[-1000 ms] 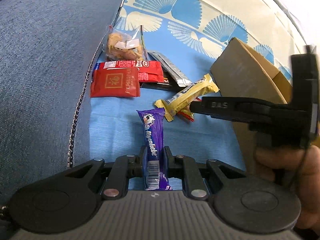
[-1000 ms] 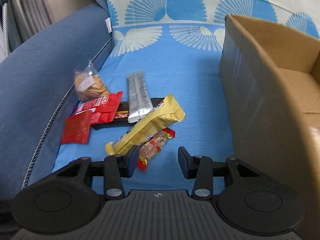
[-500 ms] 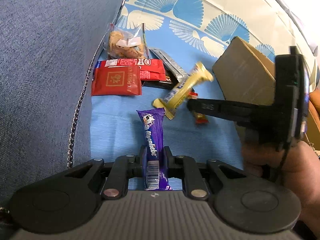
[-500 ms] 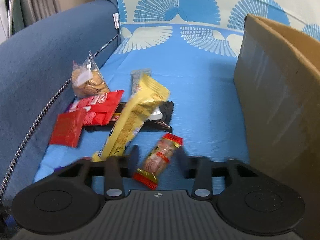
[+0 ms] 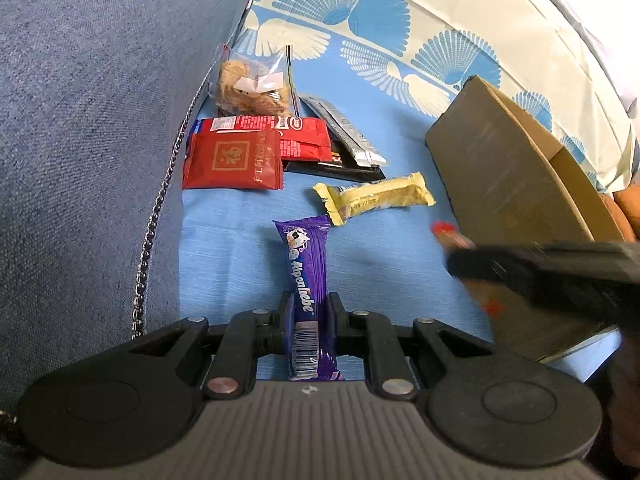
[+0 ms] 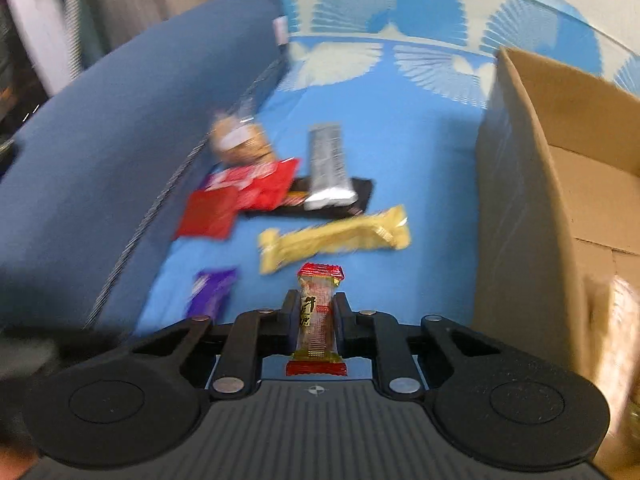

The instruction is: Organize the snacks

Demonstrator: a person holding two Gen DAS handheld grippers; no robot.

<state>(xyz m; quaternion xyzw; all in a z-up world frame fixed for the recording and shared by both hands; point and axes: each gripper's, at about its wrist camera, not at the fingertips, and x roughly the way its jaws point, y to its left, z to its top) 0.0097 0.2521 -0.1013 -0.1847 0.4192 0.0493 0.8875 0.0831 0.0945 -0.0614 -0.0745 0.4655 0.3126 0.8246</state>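
My left gripper (image 5: 307, 308) is shut on a purple Alpenliebe bar (image 5: 306, 276), which points away over the blue cloth. My right gripper (image 6: 316, 306) is shut on a small red-ended snack bar (image 6: 318, 312), held above the cloth. In the left wrist view the right gripper (image 5: 460, 260) shows as a dark blur beside the cardboard box (image 5: 500, 168), with the red-ended bar (image 5: 446, 232) at its tip. A yellow bar (image 5: 374, 197) lies flat between both grippers and the pile. The open box (image 6: 568, 184) stands at the right.
A pile lies further off: two red packets (image 5: 234, 158), a clear bag of biscuits (image 5: 252, 88), a silver bar (image 5: 344, 130) on a black wrapper (image 5: 332, 168). A blue sofa arm (image 5: 88, 120) with a zip runs along the left. Patterned cloth rises behind.
My right gripper shut on the small red-ended bar and lifted it, drawing back toward the box. The yellow bar tipped up, then settled flat. The left gripper kept still with the purple bar.
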